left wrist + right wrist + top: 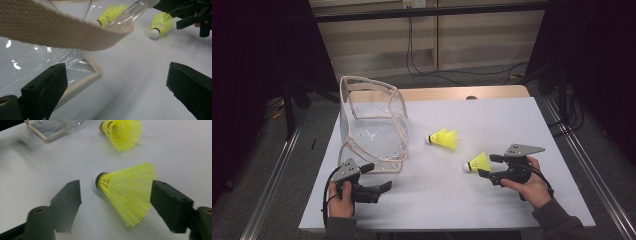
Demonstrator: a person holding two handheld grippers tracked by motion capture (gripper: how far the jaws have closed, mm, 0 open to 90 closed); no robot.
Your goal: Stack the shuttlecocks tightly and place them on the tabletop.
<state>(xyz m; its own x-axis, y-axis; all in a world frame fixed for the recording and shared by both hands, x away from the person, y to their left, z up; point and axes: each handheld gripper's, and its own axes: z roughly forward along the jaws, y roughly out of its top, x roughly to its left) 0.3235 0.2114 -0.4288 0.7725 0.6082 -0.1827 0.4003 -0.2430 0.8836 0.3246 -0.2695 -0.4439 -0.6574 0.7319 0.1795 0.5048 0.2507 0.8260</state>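
Observation:
Two yellow shuttlecocks lie on the white table [492, 115]. The nearer shuttlecock [477, 162] [127, 192] lies on its side between the jaws of my right gripper [488, 166] [116, 195]. Its skirt edge reaches the right jaw and its white cork stands apart from the left jaw, so the gripper is open. The farther shuttlecock [444, 138] [123, 132] rests near the table's middle. My left gripper [379, 176] [116, 82] is open with nothing in it, just in front of a clear plastic bag [372, 125] with beige webbing trim [62, 32].
The bag stands upright at the table's left and its strap hangs across the left gripper view. Bare wood shows at the table's far edge [452, 93]. Metal rails run along both sides, and cables lie on the floor beyond.

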